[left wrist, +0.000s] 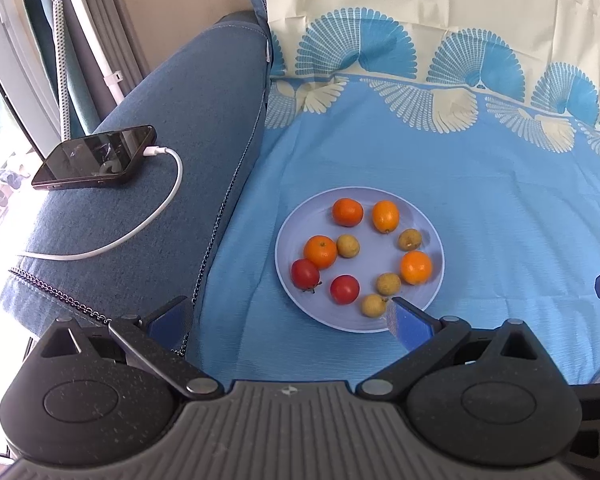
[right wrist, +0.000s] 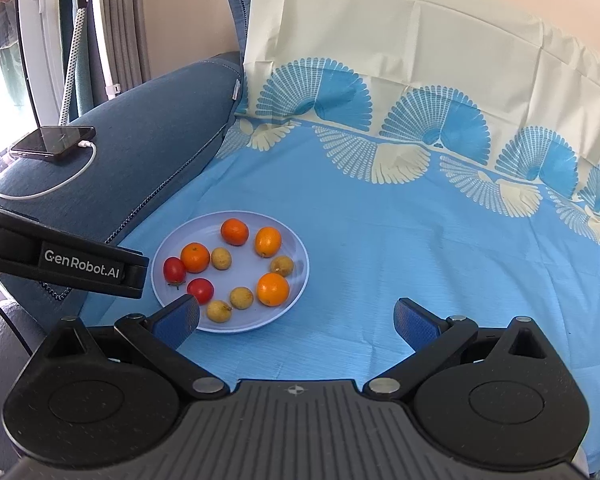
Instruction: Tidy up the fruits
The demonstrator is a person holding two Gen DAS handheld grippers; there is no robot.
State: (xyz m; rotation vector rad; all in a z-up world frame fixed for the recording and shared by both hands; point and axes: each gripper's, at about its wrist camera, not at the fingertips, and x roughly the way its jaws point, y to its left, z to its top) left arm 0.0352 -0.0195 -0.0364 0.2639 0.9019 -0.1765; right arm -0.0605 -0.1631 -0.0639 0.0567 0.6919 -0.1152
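Left gripper (left wrist: 290, 322): nearest the left wrist camera, fingers spread wide and holding nothing; its right blue pad (left wrist: 410, 326) overlaps the near rim of the plate in view, while the left pad sits over the seam by the sofa arm.
Right gripper (right wrist: 296, 320): fingers spread wide and empty; its left blue pad (right wrist: 178, 320) lies over the plate's near-left rim, and the right pad hangs over bare cloth.
Plate (left wrist: 384, 322): pale lilac, round, lying flat on the blue cloth just beside the sofa arm.
Oranges: four small ones on the plate, two at the far side (left wrist: 347, 212) and (left wrist: 385, 216), one at the left (left wrist: 320, 251) and one at the right (left wrist: 415, 267).
Tomatoes: two red ones at the plate's near-left, one with a stem (left wrist: 305, 274) touching the left orange, the other (left wrist: 344, 289) just beside it.
Small tan fruits: four round ones, likely longans; one (left wrist: 348, 245) beside the left orange, one (left wrist: 409, 239) at the right, two (left wrist: 388, 283) and (left wrist: 373, 305) near the front rim.
Cloth (left wrist: 500, 208): light blue with a cream and blue fan-and-bird border, spread over the seat and up the backrest.
Sofa arm (left wrist: 172, 92): denim-blue fabric, left of the plate.
Phone (left wrist: 94, 158): dark, lying screen-up on the sofa arm, with a white cable (left wrist: 156, 216) plugged in and looping over the fabric.
Left gripper body (right wrist: 60, 260): seen from the right wrist camera, black, printed "GenRobot.AI", reaching in from the left toward the plate.
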